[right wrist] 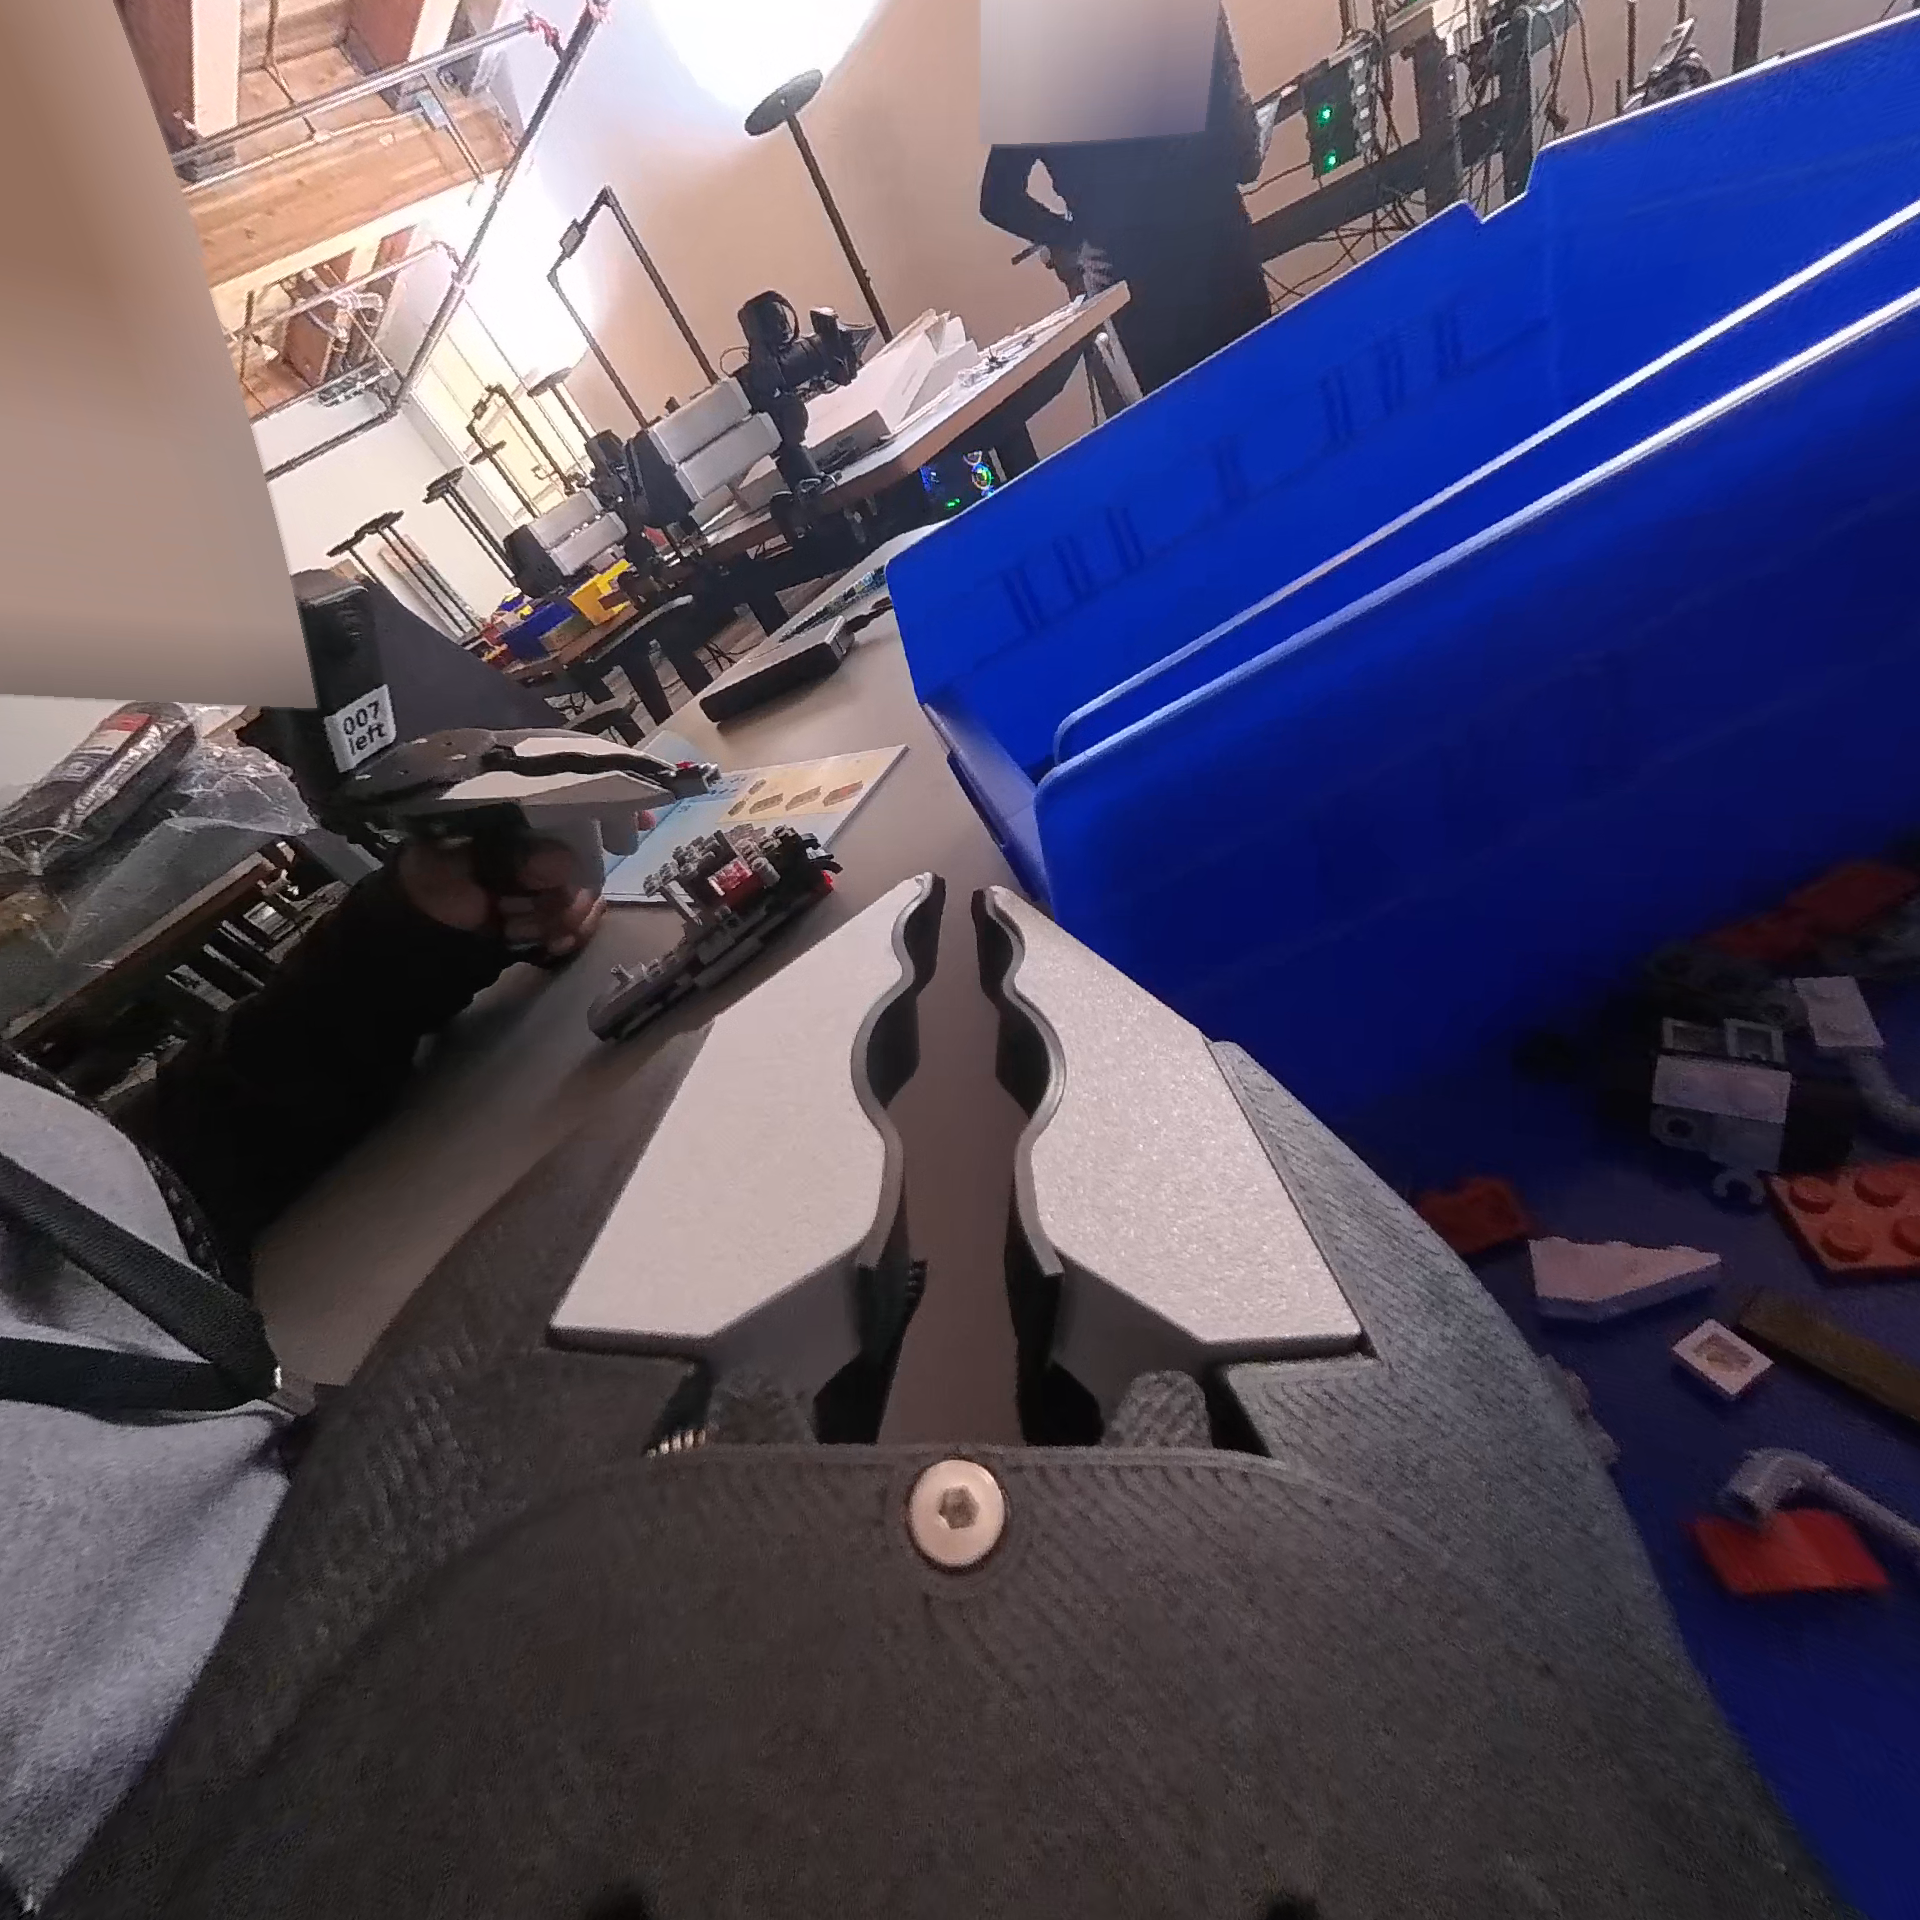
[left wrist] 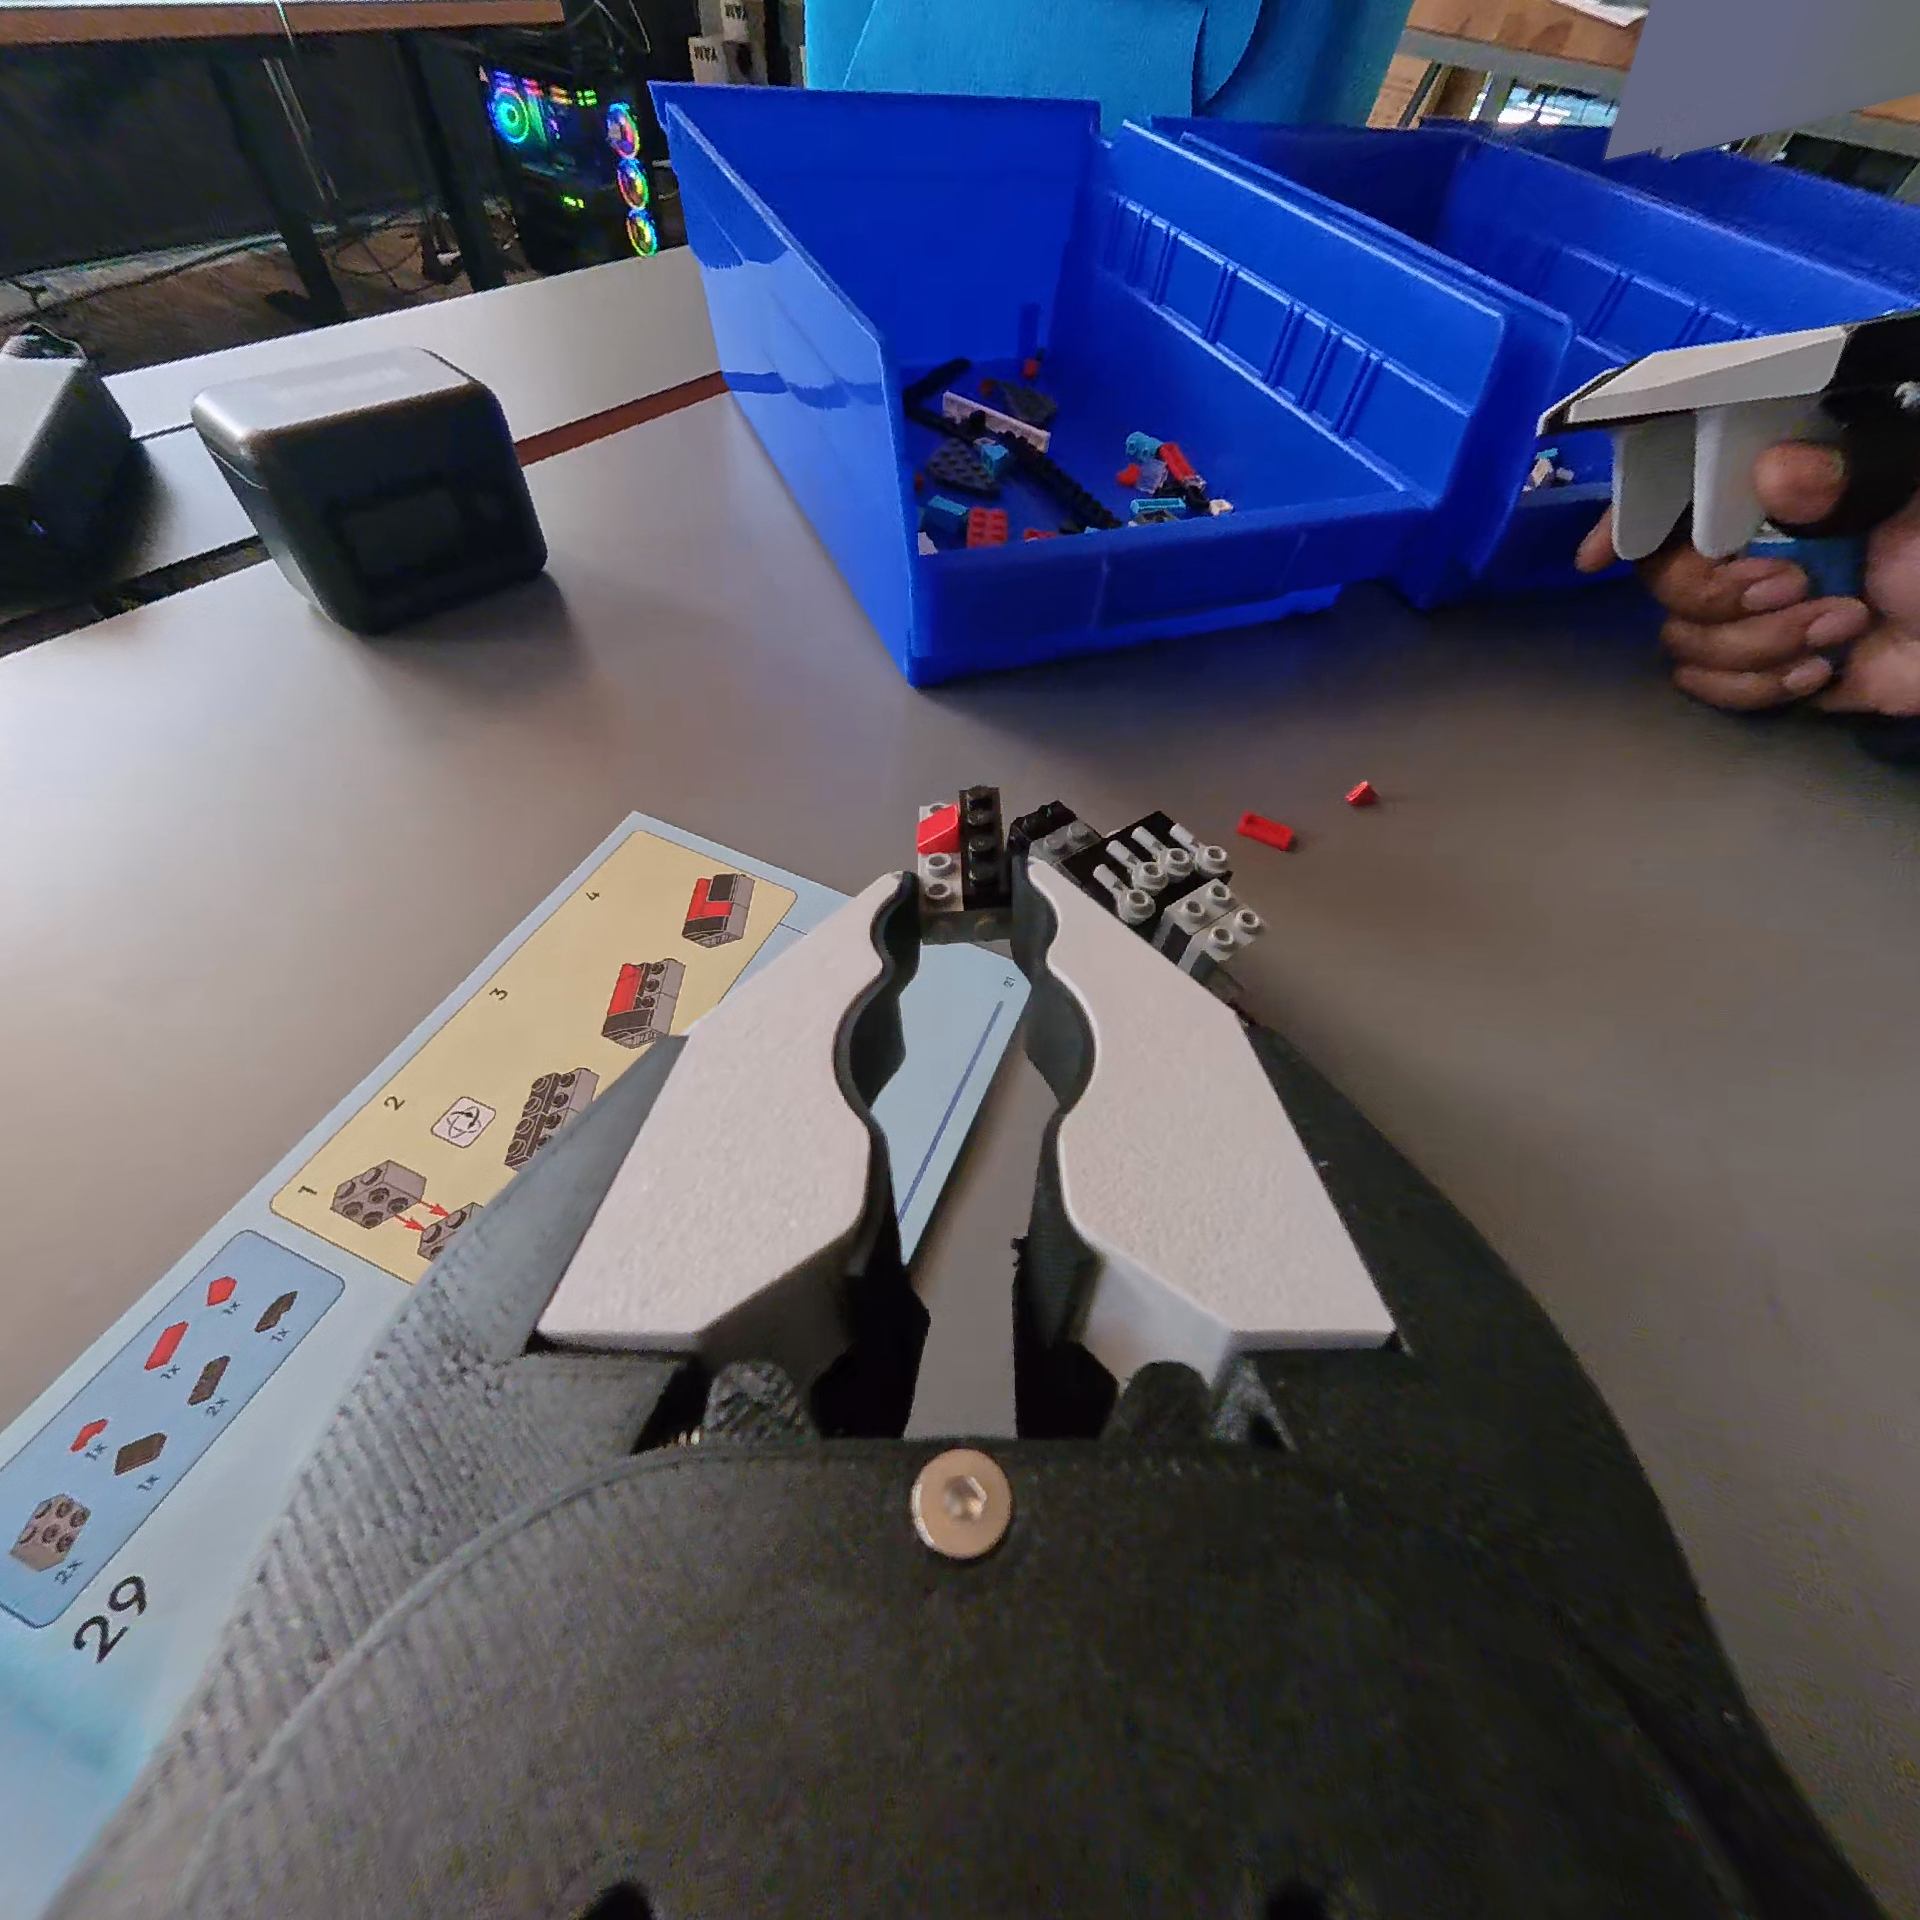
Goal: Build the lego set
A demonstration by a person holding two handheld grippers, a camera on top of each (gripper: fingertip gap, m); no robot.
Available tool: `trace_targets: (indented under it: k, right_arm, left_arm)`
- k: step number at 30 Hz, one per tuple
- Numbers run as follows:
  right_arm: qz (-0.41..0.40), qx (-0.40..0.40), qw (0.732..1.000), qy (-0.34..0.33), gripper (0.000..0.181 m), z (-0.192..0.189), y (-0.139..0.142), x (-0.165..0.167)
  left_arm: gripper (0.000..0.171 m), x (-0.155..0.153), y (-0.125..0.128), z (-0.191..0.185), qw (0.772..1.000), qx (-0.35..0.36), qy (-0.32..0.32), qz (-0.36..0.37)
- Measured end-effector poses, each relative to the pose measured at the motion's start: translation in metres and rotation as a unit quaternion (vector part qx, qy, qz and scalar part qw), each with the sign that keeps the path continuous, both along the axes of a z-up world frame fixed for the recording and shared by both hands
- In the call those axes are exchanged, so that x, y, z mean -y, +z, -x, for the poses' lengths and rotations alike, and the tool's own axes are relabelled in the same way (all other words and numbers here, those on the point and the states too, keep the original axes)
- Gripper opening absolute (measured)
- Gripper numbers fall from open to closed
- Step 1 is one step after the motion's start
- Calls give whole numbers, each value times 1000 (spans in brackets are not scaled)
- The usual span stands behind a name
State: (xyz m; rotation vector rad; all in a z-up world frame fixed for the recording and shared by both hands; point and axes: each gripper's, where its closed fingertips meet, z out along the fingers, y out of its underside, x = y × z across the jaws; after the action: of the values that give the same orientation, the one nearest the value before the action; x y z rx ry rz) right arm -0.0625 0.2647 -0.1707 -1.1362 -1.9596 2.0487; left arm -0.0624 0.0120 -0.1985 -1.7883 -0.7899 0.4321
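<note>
My left gripper (left wrist: 966,902) is shut on a small grey, black and red lego sub-assembly (left wrist: 964,847), held just above the instruction booklet (left wrist: 416,1132). The larger black and grey lego build (left wrist: 1164,883) lies on the table right beside it, partly hidden by the right finger. Two small red pieces (left wrist: 1265,831) (left wrist: 1359,795) lie loose on the table beyond. My right gripper (right wrist: 958,896) is nearly closed with nothing between its tips, hovering at the edge of a blue bin (right wrist: 1455,790). It also shows in the left wrist view (left wrist: 1704,395), held by a hand.
A blue bin (left wrist: 810,343) with several loose pieces stands behind the build, with more blue bins to its right. A bin floor (right wrist: 1662,1766) beside my right gripper holds red, grey and white pieces. A black box (left wrist: 374,478) sits at the far left. The other gripper (right wrist: 665,779) and the build (right wrist: 727,914) show in the right wrist view. Left tips to right tips: about 25 cm.
</note>
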Motion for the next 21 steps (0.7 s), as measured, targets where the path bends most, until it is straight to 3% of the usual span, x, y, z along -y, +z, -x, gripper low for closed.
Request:
trace_targets:
  k: [21]
  right_arm:
    - [10,-3,1000,-3,5,0,2,-2]
  left_arm:
    - [17,2,-4,3,1000,14,10,4]
